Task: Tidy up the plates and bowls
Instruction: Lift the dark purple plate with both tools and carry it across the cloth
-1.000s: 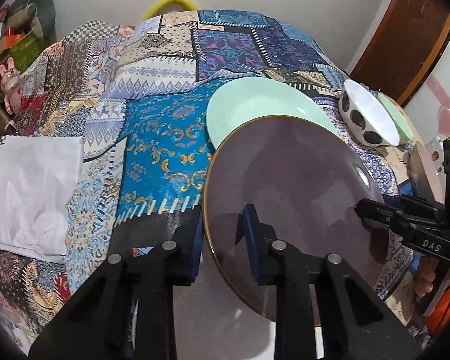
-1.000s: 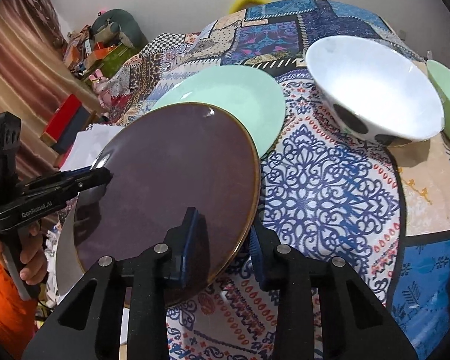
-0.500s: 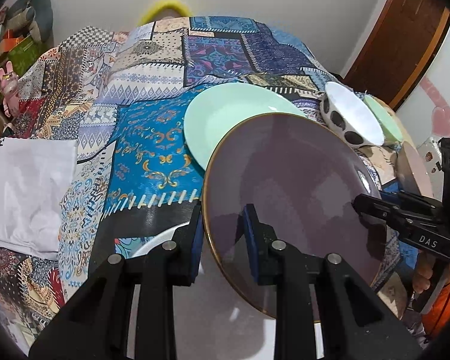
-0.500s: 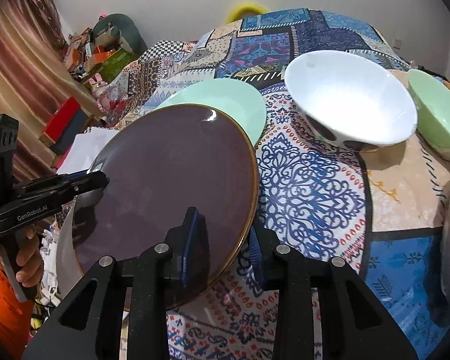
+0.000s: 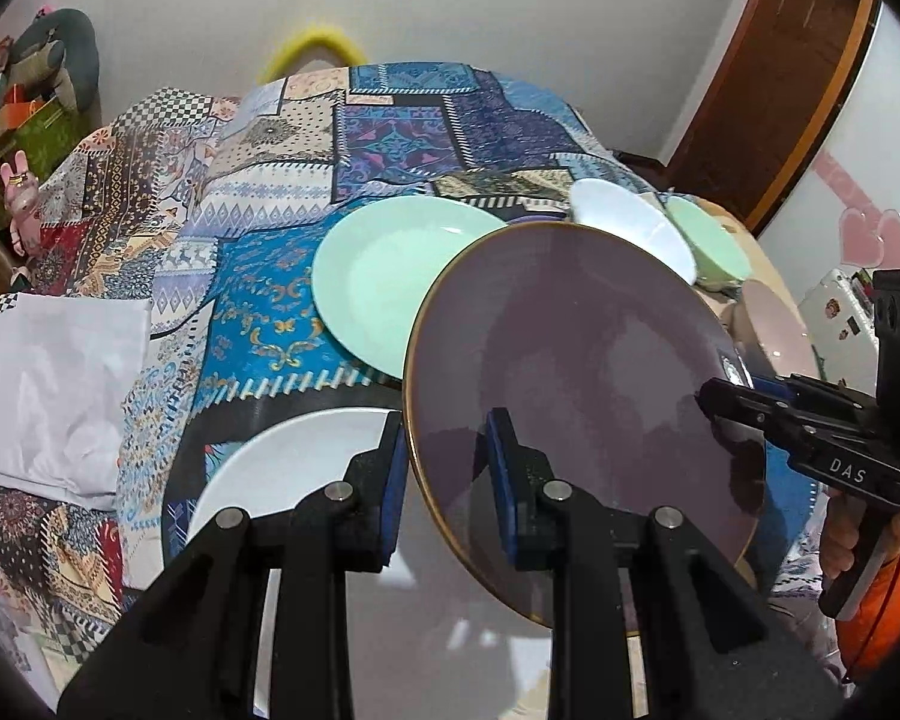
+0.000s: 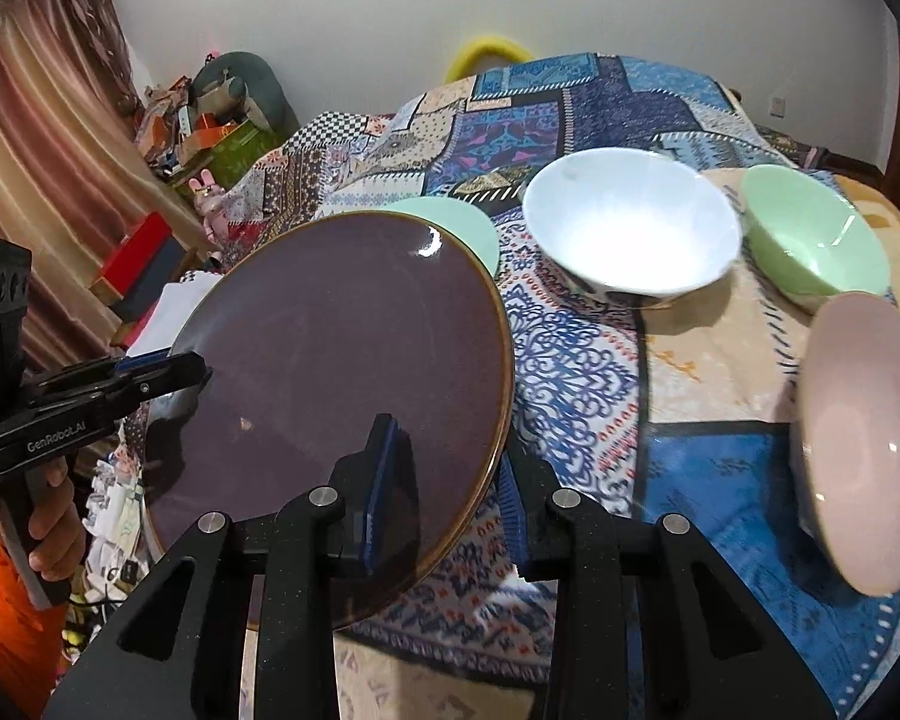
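Note:
Both grippers hold one dark purple plate with a gold rim (image 5: 576,384) in the air, tilted. My left gripper (image 5: 447,456) is shut on its left edge; my right gripper (image 6: 450,468) is shut on its right edge (image 6: 342,372). A mint green plate (image 5: 390,276) lies on the patterned cloth behind it. A white plate (image 5: 294,468) lies below the left gripper. A white spotted bowl (image 6: 630,240), a light green bowl (image 6: 810,240) and a pink bowl (image 6: 864,438) stand on the right.
The patchwork cloth (image 5: 258,276) covers the whole surface. A white folded cloth (image 5: 48,384) lies at the left. Cluttered shelves and boxes (image 6: 198,126) stand beyond the left edge. A wooden door (image 5: 780,78) is at the far right.
Both grippers have lifted the purple plate up and back toward me, away from the mint plate. The white plate under the left gripper and the pink bowl have come into view.

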Available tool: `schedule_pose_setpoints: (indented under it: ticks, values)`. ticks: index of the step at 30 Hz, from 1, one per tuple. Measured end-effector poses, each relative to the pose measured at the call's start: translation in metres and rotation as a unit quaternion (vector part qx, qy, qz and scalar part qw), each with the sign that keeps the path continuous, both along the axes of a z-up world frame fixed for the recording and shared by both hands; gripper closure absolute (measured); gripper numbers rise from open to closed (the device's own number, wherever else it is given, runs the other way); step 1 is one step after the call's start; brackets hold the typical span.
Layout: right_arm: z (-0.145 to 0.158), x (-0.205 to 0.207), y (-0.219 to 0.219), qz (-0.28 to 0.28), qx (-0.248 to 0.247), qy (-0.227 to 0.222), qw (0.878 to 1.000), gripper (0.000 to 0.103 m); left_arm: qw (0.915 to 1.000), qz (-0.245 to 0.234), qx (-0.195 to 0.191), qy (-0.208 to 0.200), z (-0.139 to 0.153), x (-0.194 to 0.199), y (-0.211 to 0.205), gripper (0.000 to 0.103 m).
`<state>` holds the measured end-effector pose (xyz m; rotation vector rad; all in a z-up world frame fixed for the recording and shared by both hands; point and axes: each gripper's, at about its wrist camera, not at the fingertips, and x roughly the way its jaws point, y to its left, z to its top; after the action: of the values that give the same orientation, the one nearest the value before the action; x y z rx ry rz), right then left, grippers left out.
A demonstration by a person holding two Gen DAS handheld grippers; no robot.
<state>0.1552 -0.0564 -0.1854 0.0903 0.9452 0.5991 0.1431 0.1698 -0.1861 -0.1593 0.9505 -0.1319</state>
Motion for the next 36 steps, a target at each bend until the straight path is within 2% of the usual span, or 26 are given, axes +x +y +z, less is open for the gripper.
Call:
schedule_pose_setpoints:
  ticks: [14, 24, 36]
  values:
    - [0.011, -0.026, -0.04, -0.01, -0.002, -0.017, 1.0, 0.074, 0.9999, -0.009, -0.005, -0.005, 0.02, -0.04, -0.052, 0.078]
    - [-0.002, -0.033, -0.069, -0.023, -0.005, -0.007, 1.0, 0.074, 0.9998, -0.013, 0.002, 0.012, 0.007, -0.047, -0.09, 0.078]
    - [-0.028, -0.03, -0.091, -0.033, -0.015, 0.015, 0.999, 0.074, 0.9988, -0.021, -0.004, 0.045, -0.023, -0.037, -0.118, 0.078]
